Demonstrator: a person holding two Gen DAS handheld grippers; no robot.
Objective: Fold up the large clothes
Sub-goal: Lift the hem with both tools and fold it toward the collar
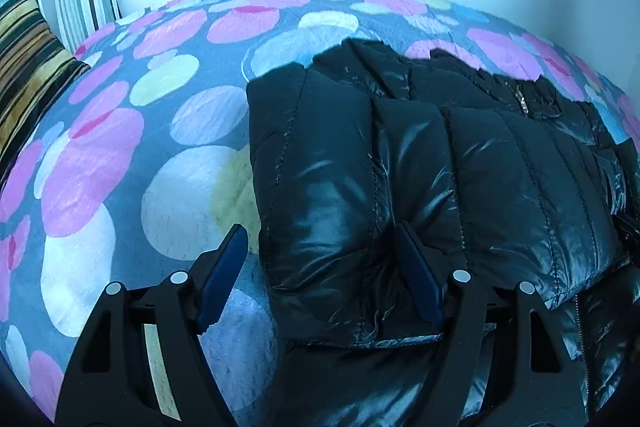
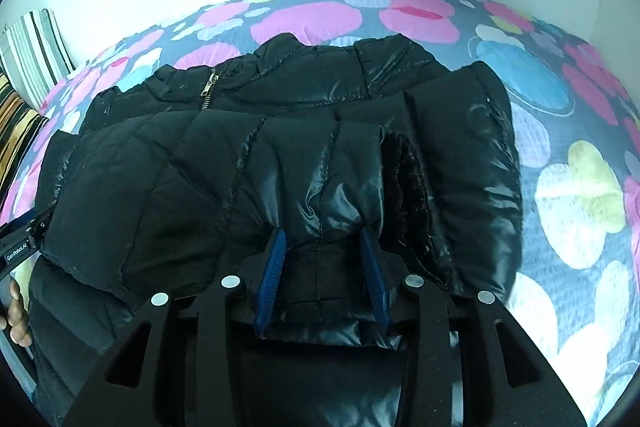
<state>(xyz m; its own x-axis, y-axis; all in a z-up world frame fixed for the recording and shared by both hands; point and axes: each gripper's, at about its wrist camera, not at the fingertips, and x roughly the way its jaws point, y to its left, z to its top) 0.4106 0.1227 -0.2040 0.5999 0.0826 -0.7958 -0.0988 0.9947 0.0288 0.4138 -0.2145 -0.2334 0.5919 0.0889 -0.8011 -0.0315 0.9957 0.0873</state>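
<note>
A black puffer jacket [image 2: 248,163] lies on a bed [image 1: 120,155] covered with a spotted sheet, toward the bed's near edge, with its collar and zip pull [image 2: 211,83] toward the far edge by the wall; its long axis appears to run from the near edge to the far edge, though the near hem is hidden under the grippers. A quilted fold of the jacket has been laid over its body on each side. The left gripper [image 1: 320,267] stands wide open, one blue finger over the bare sheet just beside the jacket's left edge and the other over the shiny panel; nothing is pressed between them. The right gripper [image 2: 324,267] has its jaws part open around a ridge of the fabric next to a fur-trimmed opening [image 2: 416,203]; the pads seem to touch the ridge lightly at most, so I judge it released rather than held. The main risk from here is the padding: puffy, slick nylon springs back, so a fold let go too soon may creep open or slide off the layer beneath. A gripper closing on only the top layer would lift that layer alone and skew the fold, and the left finger over the sheet could pinch the bedding along with the jacket. The fur trim could also snag.
</note>
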